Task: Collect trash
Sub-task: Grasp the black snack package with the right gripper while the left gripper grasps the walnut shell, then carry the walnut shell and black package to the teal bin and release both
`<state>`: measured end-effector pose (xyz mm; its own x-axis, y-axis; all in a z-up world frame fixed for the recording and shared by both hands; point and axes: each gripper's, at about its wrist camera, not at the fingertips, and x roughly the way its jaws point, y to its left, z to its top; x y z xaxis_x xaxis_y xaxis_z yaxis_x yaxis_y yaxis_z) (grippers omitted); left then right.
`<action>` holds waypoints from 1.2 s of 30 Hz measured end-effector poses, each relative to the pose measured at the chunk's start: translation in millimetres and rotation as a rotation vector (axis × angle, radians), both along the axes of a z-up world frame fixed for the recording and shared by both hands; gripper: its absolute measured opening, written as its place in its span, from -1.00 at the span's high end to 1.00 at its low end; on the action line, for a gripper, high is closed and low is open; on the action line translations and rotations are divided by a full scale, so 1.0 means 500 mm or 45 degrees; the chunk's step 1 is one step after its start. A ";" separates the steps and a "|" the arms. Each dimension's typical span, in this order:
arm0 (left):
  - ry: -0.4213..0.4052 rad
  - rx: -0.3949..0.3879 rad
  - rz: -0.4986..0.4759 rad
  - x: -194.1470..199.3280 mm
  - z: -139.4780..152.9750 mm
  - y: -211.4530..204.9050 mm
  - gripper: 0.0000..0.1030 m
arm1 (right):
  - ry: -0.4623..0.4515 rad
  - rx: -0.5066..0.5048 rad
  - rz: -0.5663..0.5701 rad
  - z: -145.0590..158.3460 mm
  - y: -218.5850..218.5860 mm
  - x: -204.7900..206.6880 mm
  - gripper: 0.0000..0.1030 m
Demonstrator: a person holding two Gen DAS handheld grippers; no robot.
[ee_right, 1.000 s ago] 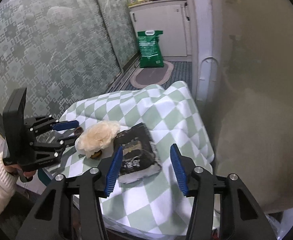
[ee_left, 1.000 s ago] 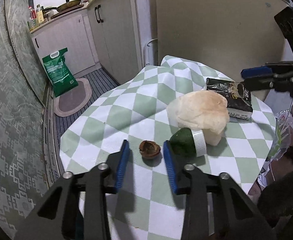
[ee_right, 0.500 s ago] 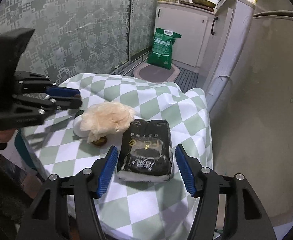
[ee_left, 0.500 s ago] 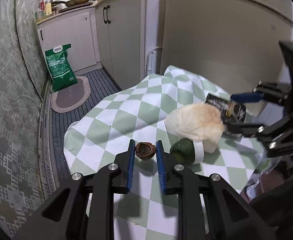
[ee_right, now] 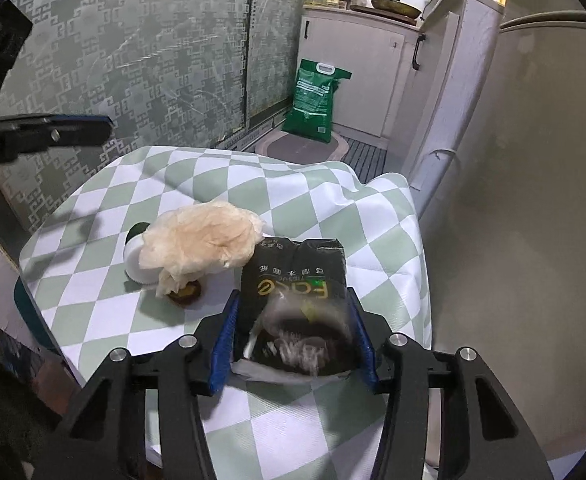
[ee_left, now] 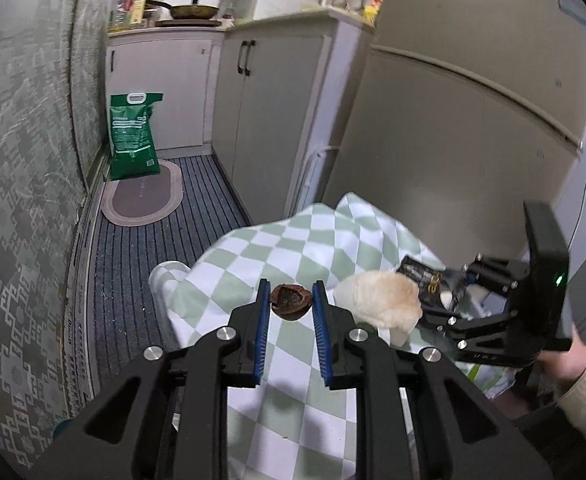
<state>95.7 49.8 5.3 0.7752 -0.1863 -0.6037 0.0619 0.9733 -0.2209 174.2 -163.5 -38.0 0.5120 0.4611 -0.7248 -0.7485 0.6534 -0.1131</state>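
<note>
My left gripper [ee_left: 290, 287] is shut on a brown nutshell [ee_left: 290, 303] and holds it above the green-checked tablecloth [ee_left: 293, 248]. In the right wrist view, only one of its blue fingers [ee_right: 81, 128] shows at the upper left. My right gripper [ee_right: 293, 300] straddles a black tissue pack [ee_right: 293, 276]. Its jaws are closing, with the pads against the pack's sides and the near end tilted up. Beside the pack lie a crumpled beige wrapper [ee_right: 201, 240], a green bottle with a white cap [ee_right: 137, 256] and a small brown scrap [ee_right: 185, 294].
A green sack [ee_left: 133, 136] and an oval mat [ee_left: 143, 196] are on the striped floor beyond the table. White cupboards [ee_left: 269, 120] and a fridge [ee_left: 473, 140] stand close behind it. A person's hand and sleeve [ee_left: 581, 376] hold the right gripper.
The left gripper closed on the nutshell and lifted it off the cloth. The right gripper came down over the tissue pack and narrowed onto its sides.
</note>
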 end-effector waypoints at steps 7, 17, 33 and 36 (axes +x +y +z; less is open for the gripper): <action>-0.017 -0.085 0.129 -0.026 0.018 0.070 0.57 | -0.082 -0.049 -0.057 0.043 -0.001 -0.009 0.10; 0.069 -0.135 0.349 -0.078 0.011 0.166 0.57 | -0.100 0.103 -0.054 0.132 -0.003 -0.027 0.09; 0.326 0.056 0.427 -0.140 -0.072 0.229 0.57 | 0.011 0.169 0.116 0.169 0.126 -0.095 0.08; 0.373 0.075 0.443 -0.156 -0.093 0.241 0.56 | 0.030 0.160 0.168 0.172 0.162 -0.116 0.08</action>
